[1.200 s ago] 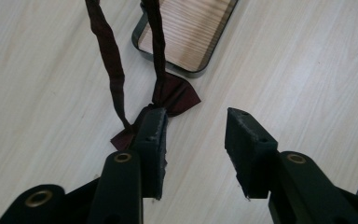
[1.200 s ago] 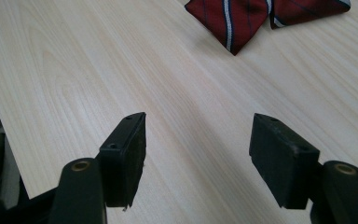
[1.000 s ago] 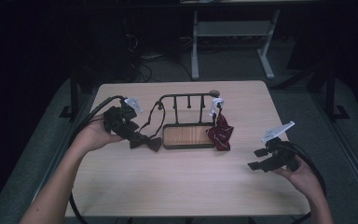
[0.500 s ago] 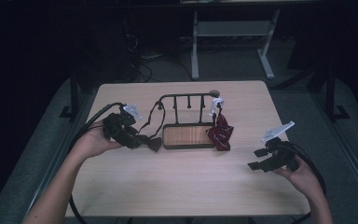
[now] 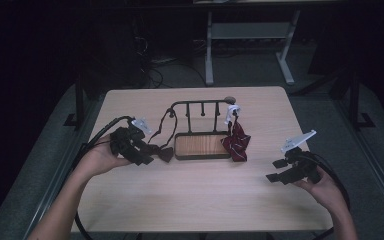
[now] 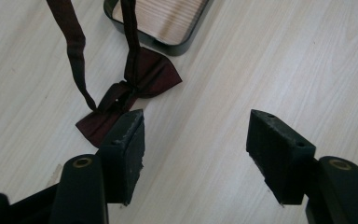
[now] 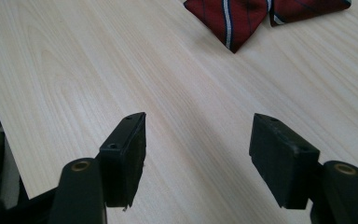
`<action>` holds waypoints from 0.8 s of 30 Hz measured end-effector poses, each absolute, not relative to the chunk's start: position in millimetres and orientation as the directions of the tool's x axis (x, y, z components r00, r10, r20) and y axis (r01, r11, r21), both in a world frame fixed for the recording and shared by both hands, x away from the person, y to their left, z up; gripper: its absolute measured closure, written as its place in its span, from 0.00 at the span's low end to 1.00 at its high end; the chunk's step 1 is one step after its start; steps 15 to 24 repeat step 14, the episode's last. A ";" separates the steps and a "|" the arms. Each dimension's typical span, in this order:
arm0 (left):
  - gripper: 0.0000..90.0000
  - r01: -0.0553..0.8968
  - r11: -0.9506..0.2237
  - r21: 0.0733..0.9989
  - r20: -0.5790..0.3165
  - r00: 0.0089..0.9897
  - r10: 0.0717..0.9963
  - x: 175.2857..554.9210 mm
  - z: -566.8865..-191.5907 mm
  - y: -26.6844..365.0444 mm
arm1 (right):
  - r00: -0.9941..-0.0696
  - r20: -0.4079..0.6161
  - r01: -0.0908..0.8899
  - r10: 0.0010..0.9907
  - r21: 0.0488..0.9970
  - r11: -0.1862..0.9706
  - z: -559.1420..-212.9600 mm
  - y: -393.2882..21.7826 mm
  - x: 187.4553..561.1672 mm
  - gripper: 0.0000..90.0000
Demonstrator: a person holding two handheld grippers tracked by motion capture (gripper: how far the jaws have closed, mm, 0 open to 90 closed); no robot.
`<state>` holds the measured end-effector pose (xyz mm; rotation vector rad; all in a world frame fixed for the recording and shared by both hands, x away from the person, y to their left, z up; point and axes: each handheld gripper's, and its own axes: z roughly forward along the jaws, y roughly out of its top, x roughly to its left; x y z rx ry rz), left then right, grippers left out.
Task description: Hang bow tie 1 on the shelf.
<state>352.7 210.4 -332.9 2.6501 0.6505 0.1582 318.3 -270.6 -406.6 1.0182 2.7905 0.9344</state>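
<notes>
- Left gripper (image 6: 193, 135): jaws spread wide, having just been opening, with bare table (image 6: 270, 56) between them; the dark maroon bow tie (image 6: 130, 93) lies flat just beyond the left jaw's tip, outside the gap.
- The left gripper view shows the bow tie's two straps running up out of frame; the high view shows that strap (image 5: 169, 120) looped over the black wire rack (image 5: 200, 107).
- Right gripper (image 7: 196, 140): jaws released, empty, over bare wood; a red striped tie (image 7: 233, 18) lies well ahead of them, cut off at the top edge.
- From the high view, the striped tie hangs from the rack's right end beneath a white tag (image 5: 231, 111), its writing too small to read.
</notes>
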 end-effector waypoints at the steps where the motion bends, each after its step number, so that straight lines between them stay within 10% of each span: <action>1: 0.40 0.421 -0.808 0.412 0.013 0.884 0.468 351.8 -333.6 210.7 | -0.786 0.171 0.577 0.594 0.547 0.607 -406.6 -270.5 318.3 0.40; 24: 0.38 0.422 -0.805 0.416 0.010 0.883 0.469 342.1 -347.7 215.6 | -0.788 0.171 0.575 0.591 0.547 0.608 -407.7 -269.9 318.6 0.40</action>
